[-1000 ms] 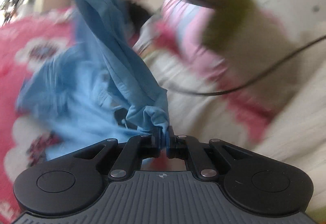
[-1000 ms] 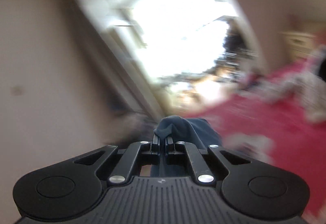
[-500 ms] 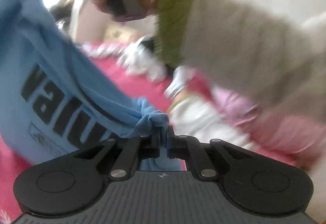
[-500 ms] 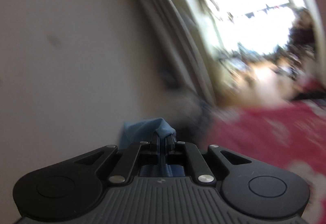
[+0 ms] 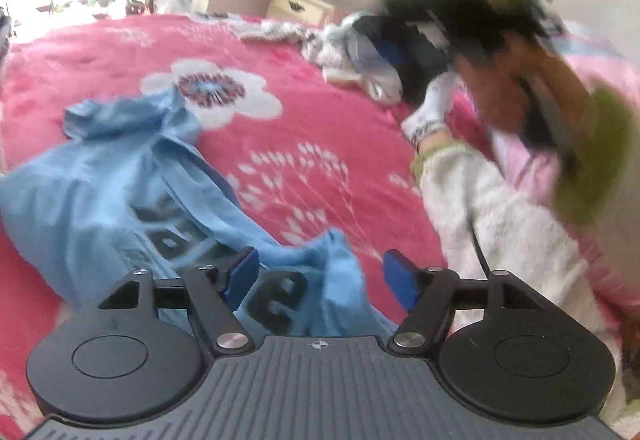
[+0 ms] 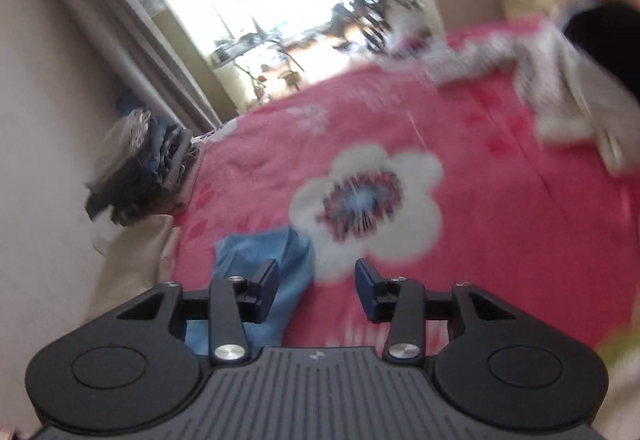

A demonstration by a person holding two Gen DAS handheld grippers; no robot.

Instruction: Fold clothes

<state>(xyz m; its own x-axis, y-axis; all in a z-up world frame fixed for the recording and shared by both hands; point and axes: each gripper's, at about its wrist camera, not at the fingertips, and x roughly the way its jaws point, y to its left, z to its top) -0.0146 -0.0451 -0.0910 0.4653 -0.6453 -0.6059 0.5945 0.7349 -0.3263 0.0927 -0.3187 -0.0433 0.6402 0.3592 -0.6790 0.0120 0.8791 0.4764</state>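
Your left tongs [image 5: 320, 274] and right tongs [image 6: 316, 290] have both just sprung apart, releasing the blue T-shirt [image 5: 120, 180], which lies crumpled on the pink flowered bed [image 5: 320, 128], one corner bunched between the left pads and another beside the right ones.

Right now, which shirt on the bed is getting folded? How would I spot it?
Look at the big pink bedspread with white flowers. The light blue T-shirt lies rumpled on it, just beyond the open left tongs. Unlike the grey, white and dark clothes pile farther back, it has big black letters.
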